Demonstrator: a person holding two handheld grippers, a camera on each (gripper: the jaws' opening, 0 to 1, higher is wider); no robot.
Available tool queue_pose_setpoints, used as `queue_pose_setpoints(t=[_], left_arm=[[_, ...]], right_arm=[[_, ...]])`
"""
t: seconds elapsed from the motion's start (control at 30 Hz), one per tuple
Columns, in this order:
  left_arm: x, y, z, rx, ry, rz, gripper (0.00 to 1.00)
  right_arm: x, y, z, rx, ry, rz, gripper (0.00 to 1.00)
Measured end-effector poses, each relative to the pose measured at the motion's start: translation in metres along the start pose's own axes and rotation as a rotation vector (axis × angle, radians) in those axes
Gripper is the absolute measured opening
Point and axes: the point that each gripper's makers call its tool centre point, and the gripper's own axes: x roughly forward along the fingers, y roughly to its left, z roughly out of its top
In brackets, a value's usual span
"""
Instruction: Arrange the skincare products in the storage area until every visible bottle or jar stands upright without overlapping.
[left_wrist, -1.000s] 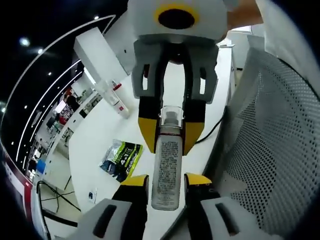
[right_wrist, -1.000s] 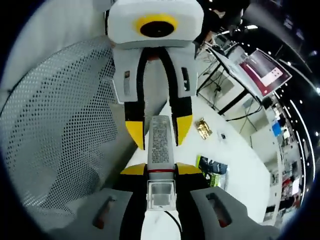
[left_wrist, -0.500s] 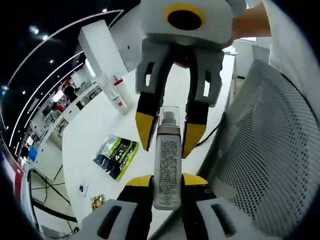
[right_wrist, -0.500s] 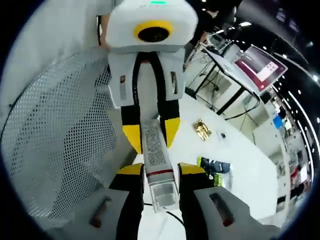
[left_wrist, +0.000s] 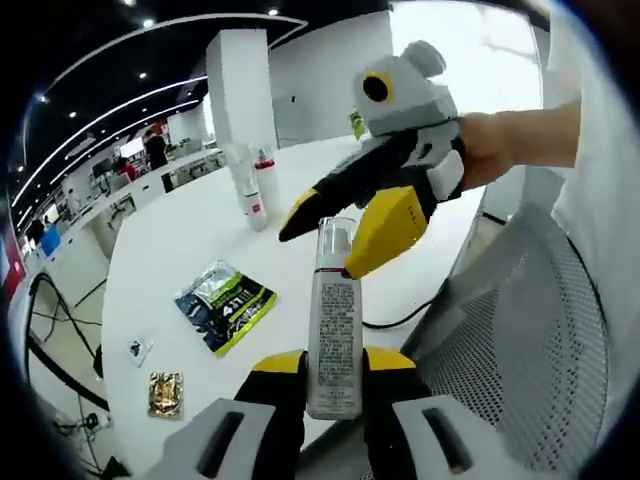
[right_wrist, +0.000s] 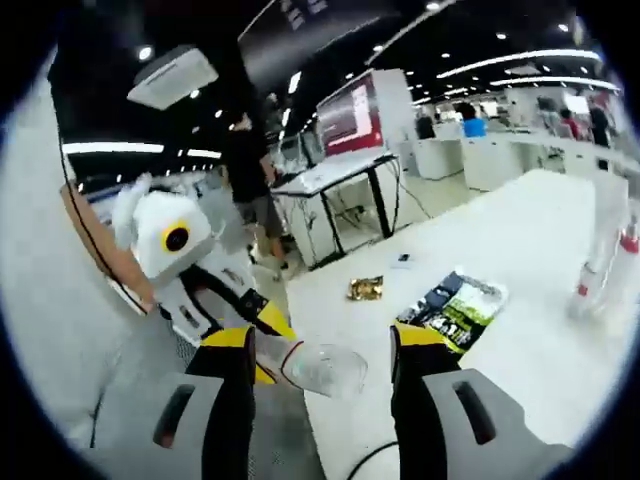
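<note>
Now the left gripper (left_wrist: 331, 365) has its fingers clamped on the spray bottle (left_wrist: 333, 330) (clear cap up); the right gripper (right_wrist: 320, 345) is spread open above the white surface (right_wrist: 520, 260).

Spray bottle (left_wrist: 334, 330) in left claw (left_wrist: 332, 372)

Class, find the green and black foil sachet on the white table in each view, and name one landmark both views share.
Left gripper view: the green and black foil sachet lies left of centre on the white table.
Right gripper view: it lies right of centre.
Shared landmark: the small gold packet beside it.
</note>
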Motion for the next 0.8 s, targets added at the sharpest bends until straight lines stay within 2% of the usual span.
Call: queue_pose_setpoints(t=[0.07,0.17,0.23,0.3,0.43,0.6,0.8], left_arm=[[-0.002,0.001,0.006,-0.048,-0.031,-0.01,0.19],[-0.005,0.003,0.013,-0.095,-0.063,-0.025,0.19],[-0.007,-0.001,0.019,-0.141,-0.085,-0.058,0.19],[-0.009,-0.005,0.023,-0.183,-0.099,-0.095,0.19],[-0.012,-0.006,0.028,-0.226,-0.128,-0.132,0.19],[-0.014,-0.009,0.033,-0.267,-0.146,-0.163,0.19],[-0.016,-0.01,0.035,-0.279,-0.161,-0.174,0.19]], right_arm=[[-0.001,0.0,-0.003,0.073,-0.026,0.009,0.51],[-0.001,0.0,-0.014,0.087,-0.003,0.011,0.48],[-0.001,0.006,-0.018,0.124,-0.002,0.046,0.42],[0.0,0.012,-0.013,0.188,-0.042,0.078,0.38],[0.001,0.018,-0.004,0.21,-0.08,0.113,0.34],[0.004,0.03,0.002,0.263,-0.102,0.178,0.23],[0.004,0.031,0.003,0.298,-0.125,0.186,0.23]])
